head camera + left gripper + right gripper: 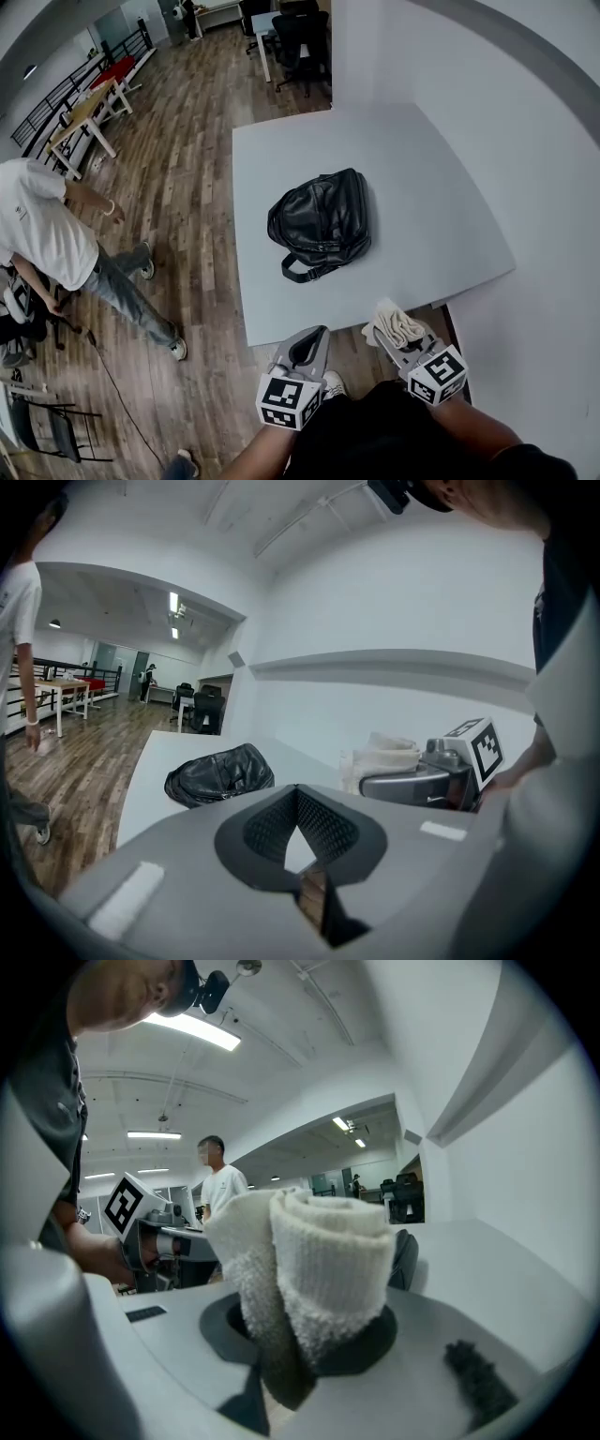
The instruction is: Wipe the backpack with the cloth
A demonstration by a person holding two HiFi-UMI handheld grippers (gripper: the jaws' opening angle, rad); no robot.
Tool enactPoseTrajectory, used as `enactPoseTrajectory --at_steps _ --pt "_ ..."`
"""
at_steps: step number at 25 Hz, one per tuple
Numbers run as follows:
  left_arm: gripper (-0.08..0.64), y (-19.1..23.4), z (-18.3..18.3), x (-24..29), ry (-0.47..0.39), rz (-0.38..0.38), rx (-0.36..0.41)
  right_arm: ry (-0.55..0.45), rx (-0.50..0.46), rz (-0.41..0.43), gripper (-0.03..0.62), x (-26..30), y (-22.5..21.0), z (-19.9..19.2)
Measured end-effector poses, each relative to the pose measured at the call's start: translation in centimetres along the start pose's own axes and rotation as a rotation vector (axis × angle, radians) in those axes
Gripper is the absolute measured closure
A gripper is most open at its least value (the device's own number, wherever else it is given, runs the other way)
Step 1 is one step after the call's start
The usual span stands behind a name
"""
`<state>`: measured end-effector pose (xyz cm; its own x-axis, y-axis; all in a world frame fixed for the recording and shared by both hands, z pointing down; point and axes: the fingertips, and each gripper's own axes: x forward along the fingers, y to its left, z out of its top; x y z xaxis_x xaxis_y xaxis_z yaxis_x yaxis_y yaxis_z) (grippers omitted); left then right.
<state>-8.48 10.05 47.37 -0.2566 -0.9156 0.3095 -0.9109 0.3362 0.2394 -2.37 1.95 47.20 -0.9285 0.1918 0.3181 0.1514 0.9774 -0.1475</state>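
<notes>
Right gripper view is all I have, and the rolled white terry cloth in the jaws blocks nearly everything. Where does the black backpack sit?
Observer: The black leather backpack lies on the white square table, ahead and left of the right gripper.
Operator: Am I over the table yet?
Observer: No. In the head view the rolled white terry cloth shows just short of the table's near edge.
Operator: And the left gripper?
Observer: The left gripper holds nothing, jaws together.
</notes>
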Motion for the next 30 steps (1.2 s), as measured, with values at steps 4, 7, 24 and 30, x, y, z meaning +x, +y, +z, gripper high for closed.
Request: enactPoseTrajectory --at_steps 4,7,24,30 --pt "0.554 -0.2 -0.2 0.3 0.007 -0.02 -0.002 -0.013 -0.004 -0.027 0.505 -0.3 -0.5 0.4" --pt "0.554 -0.6 0.1 0.5 0.008 -0.039 0.003 -0.022 -0.003 -0.048 0.505 -0.6 -0.8 1.0" --pt "0.554 -0.8 -0.1 2.8 0.059 -0.053 0.014 -0.022 0.001 -0.062 0.505 0.1 -3.7 1.3" --pt "0.554 -0.5 0.4 3.9 0.083 -0.04 0.009 -0.018 0.018 -0.065 0.505 0.7 -5.8 1.7"
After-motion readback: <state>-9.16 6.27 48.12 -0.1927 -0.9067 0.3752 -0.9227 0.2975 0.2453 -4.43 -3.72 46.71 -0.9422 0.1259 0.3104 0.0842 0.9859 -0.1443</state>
